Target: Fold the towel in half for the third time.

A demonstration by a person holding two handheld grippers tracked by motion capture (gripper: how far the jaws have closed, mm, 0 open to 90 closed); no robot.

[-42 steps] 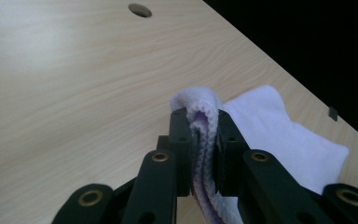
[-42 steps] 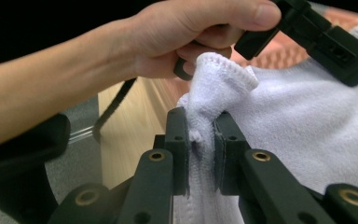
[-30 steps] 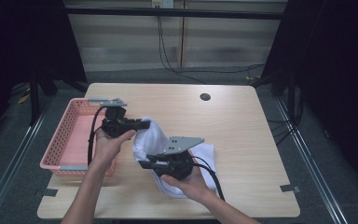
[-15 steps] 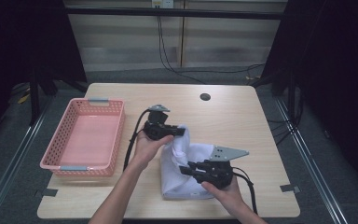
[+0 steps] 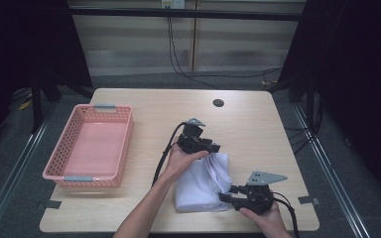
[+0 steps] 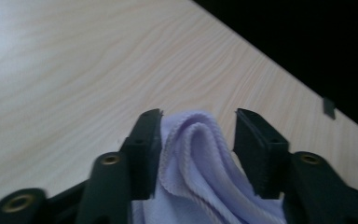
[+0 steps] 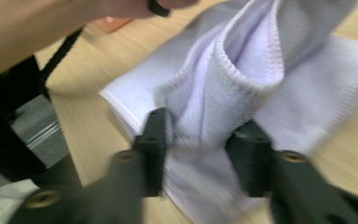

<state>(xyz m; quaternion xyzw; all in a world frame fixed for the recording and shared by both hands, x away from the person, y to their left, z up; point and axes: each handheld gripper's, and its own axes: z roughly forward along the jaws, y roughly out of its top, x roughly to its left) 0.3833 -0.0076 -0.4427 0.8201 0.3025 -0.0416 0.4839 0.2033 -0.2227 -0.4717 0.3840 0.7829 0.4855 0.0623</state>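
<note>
The white towel (image 5: 202,182) sits on the front right part of the counter (image 5: 258,129), pretty close to the front edge, with bare wood stretching out behind it and to its right. The pink basket (image 5: 90,145) is well apart on the left side, so there's plenty of free counter between the two. A small dark hole (image 5: 218,103) is up near the far edge.

Left hand-held gripper (image 5: 213,147) is at the towel's far edge. In the left gripper view its jaws stand apart, with a fold of the cloth (image 6: 200,163) lying between them and touching one jaw, so I'd call that released. Right hand-held gripper (image 5: 224,197) is at the near right corner, and in the right gripper view the jaws have a bunched ridge of towel (image 7: 223,107) pinched between them.

The towel itself looks soft, terry-like, with a stitched hem. It's folded in layers, flat at the bottom and lifted into a crease along the right side.
</note>
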